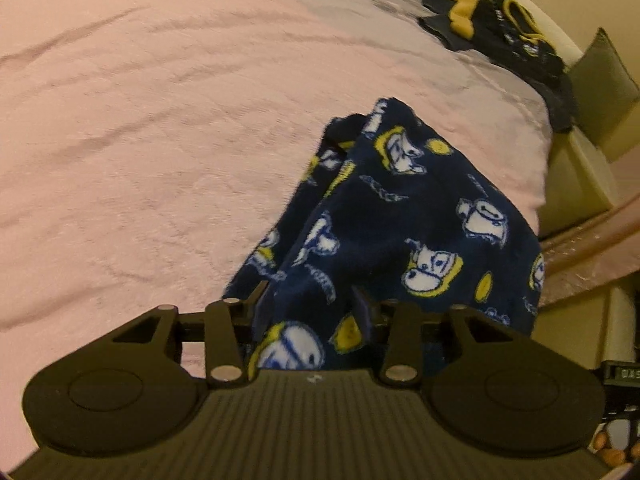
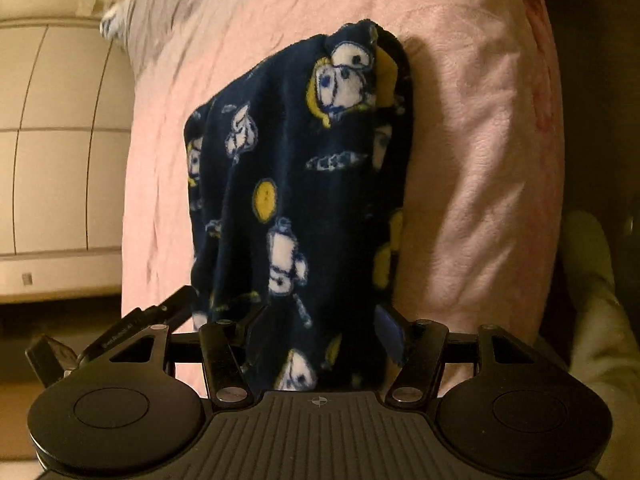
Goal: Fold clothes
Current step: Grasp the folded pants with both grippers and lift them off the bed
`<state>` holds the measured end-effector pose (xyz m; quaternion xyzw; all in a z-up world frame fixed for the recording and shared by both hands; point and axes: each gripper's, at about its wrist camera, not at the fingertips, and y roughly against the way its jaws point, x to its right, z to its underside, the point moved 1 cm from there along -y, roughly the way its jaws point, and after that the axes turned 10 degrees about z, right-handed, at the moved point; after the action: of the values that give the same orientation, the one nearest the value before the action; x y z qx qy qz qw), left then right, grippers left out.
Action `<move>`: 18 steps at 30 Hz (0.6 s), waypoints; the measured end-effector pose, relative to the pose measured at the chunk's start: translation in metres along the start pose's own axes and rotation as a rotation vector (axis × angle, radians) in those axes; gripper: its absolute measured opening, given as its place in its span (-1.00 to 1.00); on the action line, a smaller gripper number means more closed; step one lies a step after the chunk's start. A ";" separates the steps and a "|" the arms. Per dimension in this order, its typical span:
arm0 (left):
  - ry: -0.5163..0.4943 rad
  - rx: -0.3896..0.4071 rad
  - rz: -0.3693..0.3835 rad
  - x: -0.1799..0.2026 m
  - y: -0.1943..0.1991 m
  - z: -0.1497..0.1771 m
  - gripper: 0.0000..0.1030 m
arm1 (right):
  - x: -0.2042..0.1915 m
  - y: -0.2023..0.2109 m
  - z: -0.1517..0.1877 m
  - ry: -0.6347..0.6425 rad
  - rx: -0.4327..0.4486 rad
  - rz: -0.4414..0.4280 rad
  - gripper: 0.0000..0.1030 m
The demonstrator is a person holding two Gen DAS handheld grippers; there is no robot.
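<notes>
Navy fleece garment clamped in left claw and right claw, both angled down over pink blanket.

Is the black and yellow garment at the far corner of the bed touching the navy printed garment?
No, the black and yellow garment lies apart from the navy garment, with bare pink blanket between them.

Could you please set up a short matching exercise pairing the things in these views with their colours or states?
Things:
1. fleece garment
2. blanket
3. dark clothes
4. left gripper

States:
A. pink, spread over the bed
B. shut on fabric
C. navy with white and yellow cartoon print
D. black and yellow, lying at the far edge of the bed

Pairs: 1-C, 2-A, 3-D, 4-B
</notes>
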<state>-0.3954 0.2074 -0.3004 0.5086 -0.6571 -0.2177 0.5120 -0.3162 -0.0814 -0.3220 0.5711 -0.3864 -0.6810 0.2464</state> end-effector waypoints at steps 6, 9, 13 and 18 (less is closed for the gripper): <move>-0.062 0.026 0.012 -0.012 -0.003 -0.004 -0.97 | -0.003 -0.011 0.014 -0.018 0.087 0.049 -0.90; -0.048 0.043 0.021 -0.029 0.000 -0.004 -0.95 | -0.003 -0.011 0.022 0.007 0.134 0.121 -0.92; -0.094 -0.023 0.000 -0.032 -0.012 0.001 -0.89 | -0.002 -0.023 0.024 0.007 0.117 0.168 -0.91; -0.135 0.048 0.012 -0.015 0.018 -0.002 -0.84 | -0.034 0.003 0.031 0.168 0.204 0.299 -0.35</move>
<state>-0.4019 0.2283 -0.2921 0.5012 -0.6981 -0.2325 0.4555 -0.3391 -0.0492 -0.2976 0.5842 -0.5122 -0.5440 0.3170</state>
